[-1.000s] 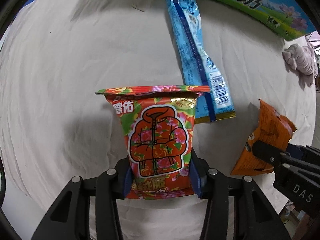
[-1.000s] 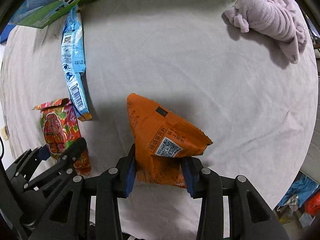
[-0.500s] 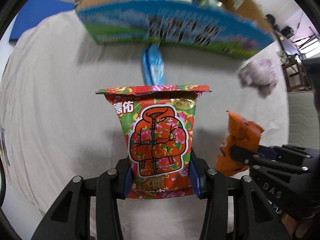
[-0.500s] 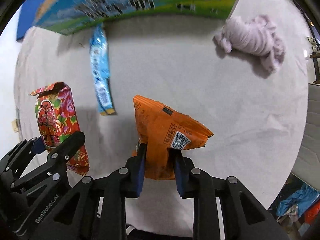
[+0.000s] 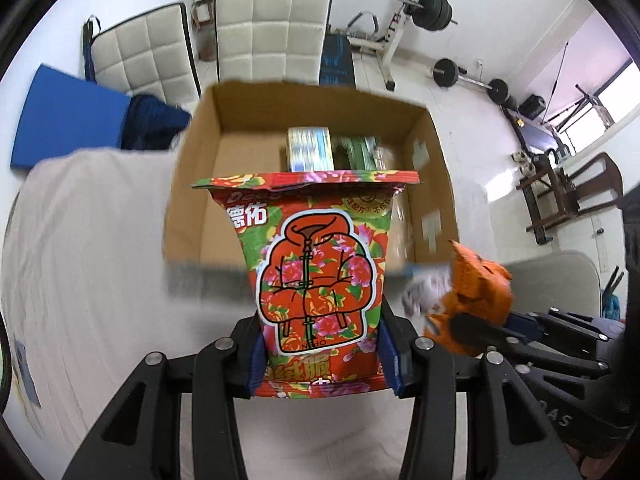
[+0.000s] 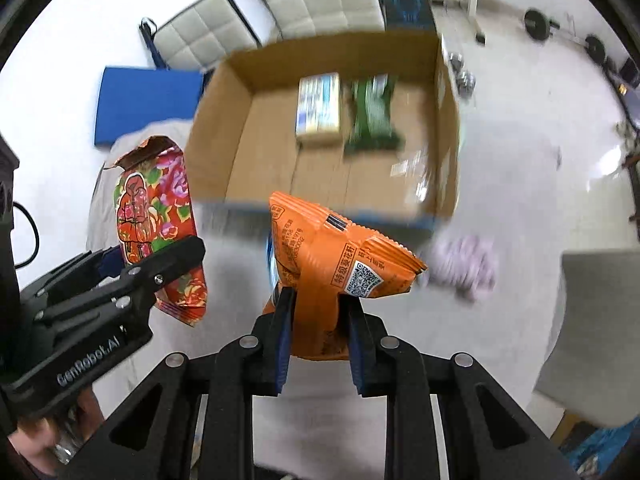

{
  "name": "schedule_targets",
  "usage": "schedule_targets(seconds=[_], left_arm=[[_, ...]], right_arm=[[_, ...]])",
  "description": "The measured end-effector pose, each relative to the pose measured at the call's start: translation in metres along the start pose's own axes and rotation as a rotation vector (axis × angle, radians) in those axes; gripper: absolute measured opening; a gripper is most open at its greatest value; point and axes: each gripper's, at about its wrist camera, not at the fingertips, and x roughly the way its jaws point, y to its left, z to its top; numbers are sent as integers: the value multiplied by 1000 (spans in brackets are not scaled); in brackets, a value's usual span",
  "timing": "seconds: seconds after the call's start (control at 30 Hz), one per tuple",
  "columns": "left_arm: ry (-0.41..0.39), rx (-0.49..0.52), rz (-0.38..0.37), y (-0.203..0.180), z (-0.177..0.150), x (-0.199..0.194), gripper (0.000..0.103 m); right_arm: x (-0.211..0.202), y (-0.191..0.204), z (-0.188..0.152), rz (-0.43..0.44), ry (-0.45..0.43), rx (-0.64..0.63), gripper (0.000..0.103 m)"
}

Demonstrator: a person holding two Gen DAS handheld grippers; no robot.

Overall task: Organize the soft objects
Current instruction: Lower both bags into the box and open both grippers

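My left gripper [image 5: 320, 356] is shut on a red floral snack bag [image 5: 316, 272], held upright in the air in front of an open cardboard box [image 5: 200, 184]. My right gripper [image 6: 316, 320] is shut on an orange snack bag [image 6: 332, 260], also lifted, just short of the box's near wall [image 6: 224, 152]. The floral bag [image 6: 156, 216] and left gripper [image 6: 112, 276] show at the left of the right wrist view. The orange bag [image 5: 476, 292] shows at the right of the left wrist view.
Inside the box lie a pale blue packet [image 6: 320, 108] and a green packet [image 6: 372, 116]. A lilac plush [image 6: 464, 264] lies on the white cloth [image 5: 88, 260] to the right. Padded chairs [image 5: 272, 32], a blue mat [image 5: 68, 120] and gym weights stand behind.
Both grippers have risen from the cloth with their bags and tilted up toward the box, whose open inside now shows. The long blue packet has dropped out of view.
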Motion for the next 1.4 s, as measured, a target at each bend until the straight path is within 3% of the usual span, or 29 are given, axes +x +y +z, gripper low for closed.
schedule_targets(seconds=[0.27, 0.47, 0.57, 0.8, 1.07, 1.13, 1.2, 1.23, 1.4], left_arm=[[80, 2, 25, 30, 86, 49, 43], [180, -15, 14, 48, 124, 97, 43], [216, 1, 61, 53, 139, 126, 43], [282, 27, 109, 64, 156, 171, 43], [297, 29, 146, 74, 164, 194, 44], [309, 30, 173, 74, 164, 196, 45], [314, -5, 169, 78, 165, 195, 45], [312, -20, 160, 79, 165, 194, 46], [290, -26, 163, 81, 162, 180, 46]], right_arm=[[43, -12, 76, -82, -14, 6, 25], [115, -29, 115, -108, 62, 31, 25], [143, -36, 123, -131, 104, 39, 25], [202, -46, 133, -155, 193, 52, 25], [226, -47, 126, -159, 254, 26, 26], [229, -48, 127, -164, 272, 30, 30], [231, -49, 128, -147, 274, 39, 49], [231, -49, 127, -154, 273, 41, 53], [223, -44, 127, -163, 265, 37, 56]])
